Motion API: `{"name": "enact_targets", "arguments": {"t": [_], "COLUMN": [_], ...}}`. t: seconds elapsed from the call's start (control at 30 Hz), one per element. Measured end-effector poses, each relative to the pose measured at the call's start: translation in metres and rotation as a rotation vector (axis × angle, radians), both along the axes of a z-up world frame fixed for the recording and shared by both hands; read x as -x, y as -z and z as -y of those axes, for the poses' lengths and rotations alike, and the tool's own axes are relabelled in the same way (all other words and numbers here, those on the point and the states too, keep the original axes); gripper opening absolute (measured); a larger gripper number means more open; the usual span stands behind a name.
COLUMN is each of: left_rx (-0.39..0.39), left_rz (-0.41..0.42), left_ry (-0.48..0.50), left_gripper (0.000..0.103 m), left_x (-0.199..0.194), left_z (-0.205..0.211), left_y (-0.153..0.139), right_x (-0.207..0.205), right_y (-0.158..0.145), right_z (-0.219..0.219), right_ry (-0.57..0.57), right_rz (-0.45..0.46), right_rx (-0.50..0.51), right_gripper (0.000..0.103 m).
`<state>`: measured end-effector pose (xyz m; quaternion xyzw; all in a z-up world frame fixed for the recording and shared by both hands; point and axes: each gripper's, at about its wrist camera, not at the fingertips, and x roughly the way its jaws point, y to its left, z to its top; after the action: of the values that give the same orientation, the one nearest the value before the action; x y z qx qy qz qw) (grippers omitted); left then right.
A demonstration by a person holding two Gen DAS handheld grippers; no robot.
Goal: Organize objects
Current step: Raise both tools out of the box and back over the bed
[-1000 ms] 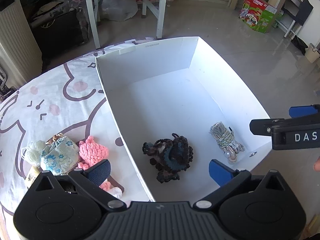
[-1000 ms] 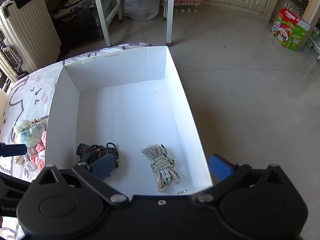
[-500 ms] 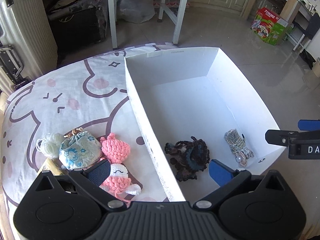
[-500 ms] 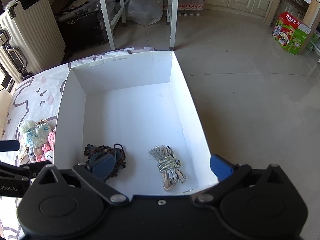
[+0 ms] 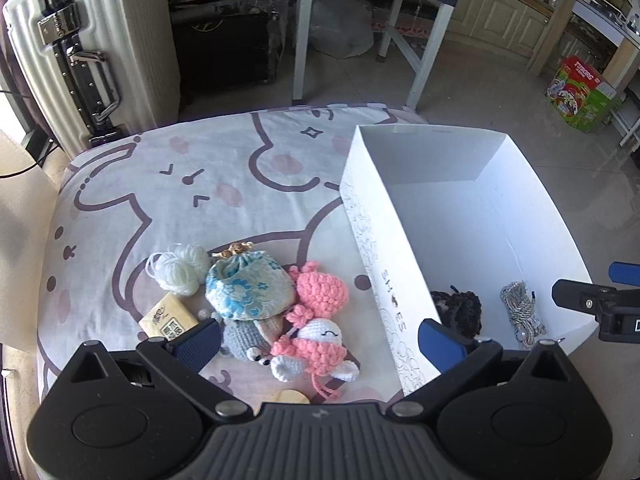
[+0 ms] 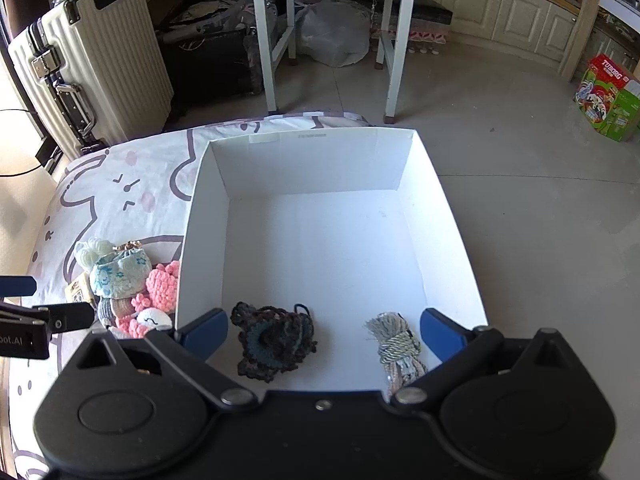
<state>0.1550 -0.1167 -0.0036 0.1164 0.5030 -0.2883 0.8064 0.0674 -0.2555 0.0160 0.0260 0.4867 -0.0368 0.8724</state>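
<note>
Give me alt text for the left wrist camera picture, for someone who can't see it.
The open left gripper hovers empty over a pile of small items on a cartoon-print cloth: a pink crochet doll, a blue floral pouch and pale yarn. To the right, a white box holds a dark crochet piece and a grey cord bundle.

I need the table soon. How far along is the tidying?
Two things lie in the white box: a dark crochet piece and a grey cord bundle. Both claws, left and right, are open and empty. A pile waits outside: blue pouch, pink crochet toys, pale yarn.
</note>
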Motion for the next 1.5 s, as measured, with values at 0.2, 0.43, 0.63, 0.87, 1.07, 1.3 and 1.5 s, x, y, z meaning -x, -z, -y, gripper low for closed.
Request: {"name": "enact_targets", "arguments": {"t": [0.2, 0.43, 0.63, 0.87, 1.07, 1.3, 1.5], "left_rx": [0.003, 0.012, 0.014, 0.001, -0.013, 0.016, 0.046], "left_rz": [0.017, 0.032, 0.039, 0.073, 0.090, 0.093, 0.140], "left_ry": [-0.052, -0.100, -0.126, -0.142, -0.153, -0.184, -0.200], "left_gripper": [0.103, 0.103, 0.103, 0.103, 0.103, 0.103, 0.103], "left_x": [-0.010, -0.017, -0.019, -0.017, -0.016, -0.016, -0.018], "left_z": [-0.031, -0.065, -0.086, -0.106, -0.118, -0.127, -0.133], "left_y": [-0.005, -0.010, -0.011, -0.013, -0.011, -0.011, -0.010], "right_x": [-0.005, -0.006, -0.003, -0.002, 0.000, 0.004, 0.004], "right_y": [-0.004, -0.009, -0.014, -0.011, -0.009, -0.010, -0.008], "right_z": [-0.030, -0.063, -0.085, -0.097, -0.101, -0.104, -0.106], "right_ry": [-0.053, -0.109, -0.154, -0.174, -0.186, -0.201, -0.196], "right_rz": [0.016, 0.043, 0.073, 0.081, 0.105, 0.162, 0.206], "right_rx": [-0.012, -0.022, -0.033, -0.040, -0.049, -0.066, -0.095], "right_gripper": [0.103, 0.103, 0.103, 0.103, 0.103, 0.103, 0.103]}}
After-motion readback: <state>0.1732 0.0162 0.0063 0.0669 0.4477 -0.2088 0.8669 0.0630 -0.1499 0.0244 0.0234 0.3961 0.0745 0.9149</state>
